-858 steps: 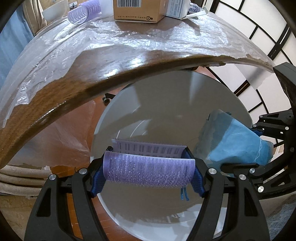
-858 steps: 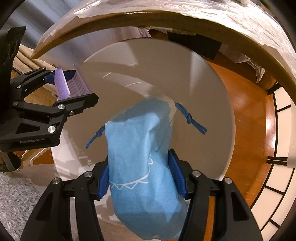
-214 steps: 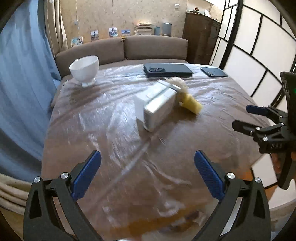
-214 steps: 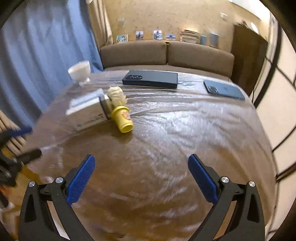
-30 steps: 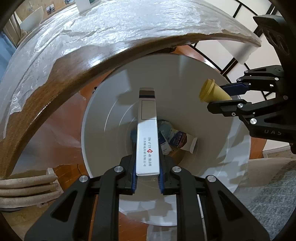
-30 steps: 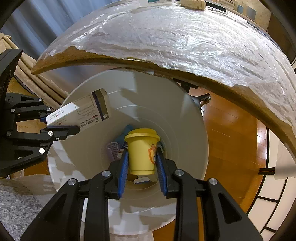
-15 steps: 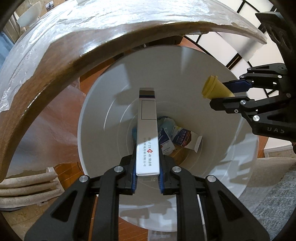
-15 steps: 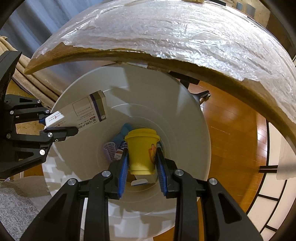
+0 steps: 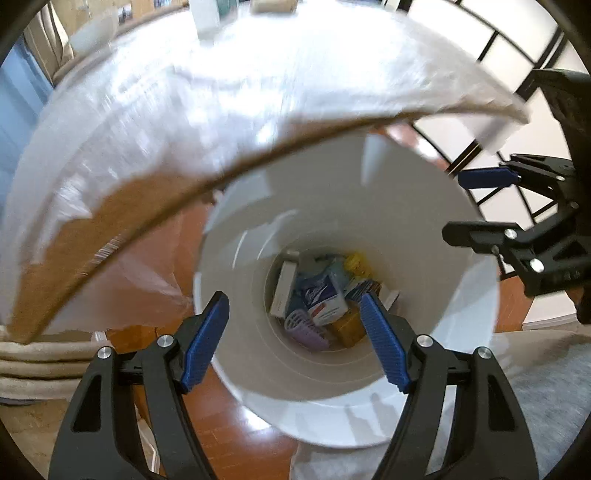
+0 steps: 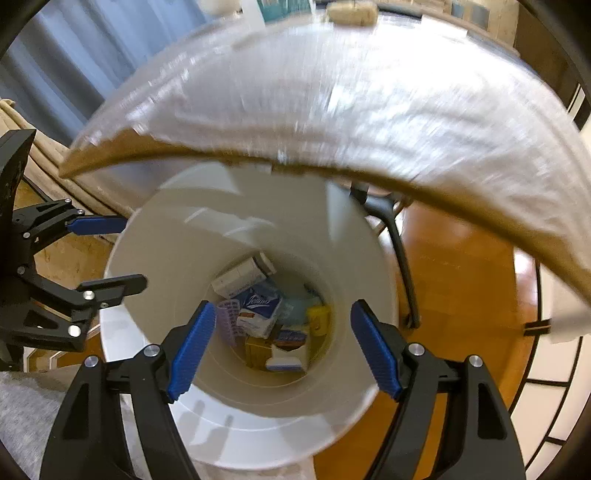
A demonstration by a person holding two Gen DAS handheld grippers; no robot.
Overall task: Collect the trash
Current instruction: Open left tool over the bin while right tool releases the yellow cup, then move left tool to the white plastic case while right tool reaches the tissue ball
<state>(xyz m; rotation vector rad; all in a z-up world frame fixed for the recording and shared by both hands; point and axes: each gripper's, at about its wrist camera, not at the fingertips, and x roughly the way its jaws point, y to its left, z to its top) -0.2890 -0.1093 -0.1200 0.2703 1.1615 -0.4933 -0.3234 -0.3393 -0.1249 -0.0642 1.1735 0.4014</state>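
Note:
A white round trash bin stands on the floor below the table edge; it also shows in the right wrist view. At its bottom lie the long white box, the yellow cup, a tissue pack, a purple roller and other trash. In the right wrist view the white box and yellow cup lie there too. My left gripper is open and empty above the bin. My right gripper is open and empty above the bin.
The plastic-covered wooden table overhangs the bin's far side, with a few items at its far edge. A chair leg stands right of the bin. Wood floor and a grey rug surround it.
Both grippers opened. The white box dropped from my left gripper and the yellow cup from my right into the bin. Both views have lifted slightly.

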